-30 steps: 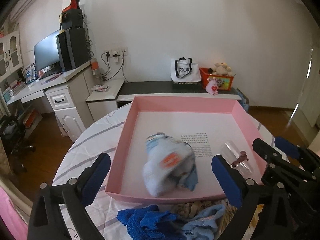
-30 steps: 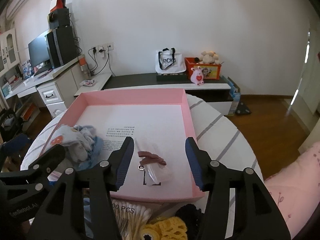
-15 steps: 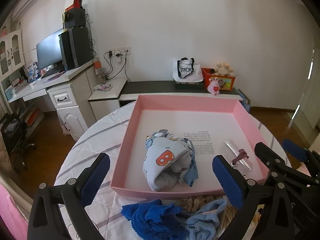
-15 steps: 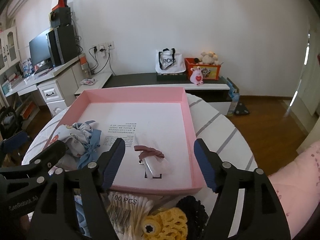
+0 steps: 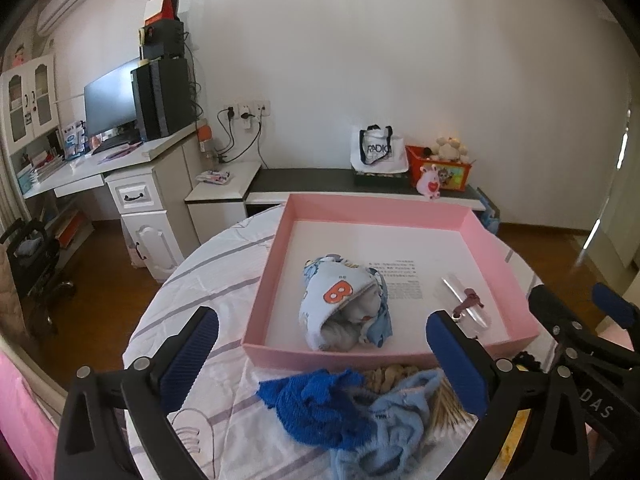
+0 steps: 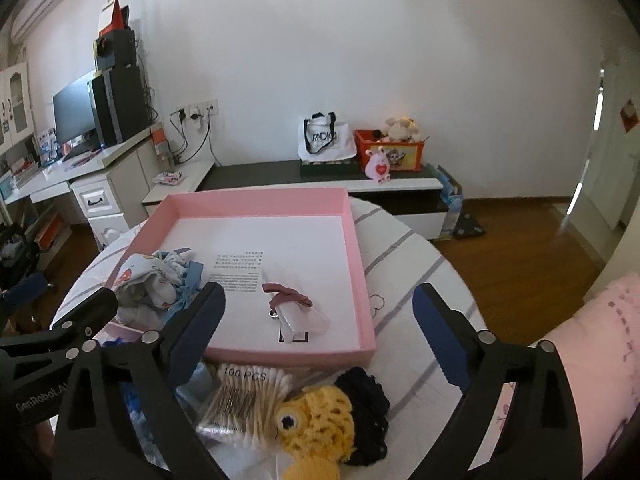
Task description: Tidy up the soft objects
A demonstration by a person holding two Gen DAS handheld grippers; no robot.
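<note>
A shallow pink tray (image 5: 400,206) with a white printed floor was set on a round table (image 5: 208,280) covered by a striped cloth. Inside it, near the front wall, a crumpled pale-blue baby garment (image 5: 342,308) bearing an orange letter B was seen, and to its right a dark red bow hair clip (image 6: 286,296) lay on a clear packet. In front of the tray, a dark blue knitted piece (image 5: 316,400), a light blue cloth (image 5: 384,428), a pack of cotton swabs (image 6: 244,400), a yellow crocheted toy (image 6: 320,420) and a black knitted item (image 6: 366,396) were heaped on the table.

The left gripper (image 5: 320,356) was held angled down over the heap, jaws wide apart and empty. The right gripper (image 6: 320,320) was likewise tilted down short of the tray's front wall; its jaws had just been opening, nothing between the pads.
</note>
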